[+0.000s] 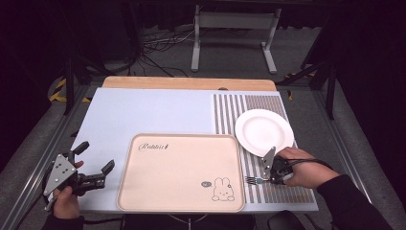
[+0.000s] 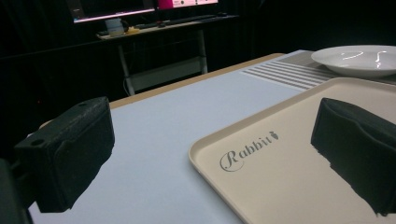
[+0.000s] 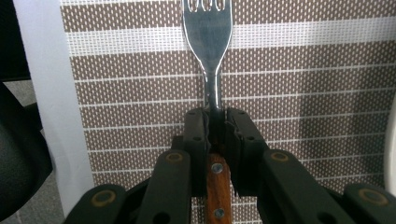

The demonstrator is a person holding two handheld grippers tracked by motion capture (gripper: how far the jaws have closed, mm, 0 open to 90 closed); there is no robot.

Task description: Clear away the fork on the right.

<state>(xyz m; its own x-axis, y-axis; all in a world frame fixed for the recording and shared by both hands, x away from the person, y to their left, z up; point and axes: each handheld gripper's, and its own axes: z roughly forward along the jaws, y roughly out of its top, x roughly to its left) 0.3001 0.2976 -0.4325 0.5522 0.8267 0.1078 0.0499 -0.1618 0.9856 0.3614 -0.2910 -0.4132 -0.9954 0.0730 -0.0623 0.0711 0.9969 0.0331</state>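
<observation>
I see the pale blue table cover [image 1: 158, 110] across the middle of the high view, with the beige rabbit tray [image 1: 179, 172] at lower centre, the brown striped placemat [image 1: 249, 103] at right, and the white plate [image 1: 263, 132] resting on that mat's upper part. At the lower left of the frame my left gripper [image 1: 98, 165] sits just beside the tray's left edge with its jaws wide apart and nothing between them. At the lower right my right gripper [image 1: 265, 180] is clamped on the fork [image 1: 253, 180], pinching the neck just above its wooden handle, tines pointing toward the tray over the striped mat below the plate.
</observation>
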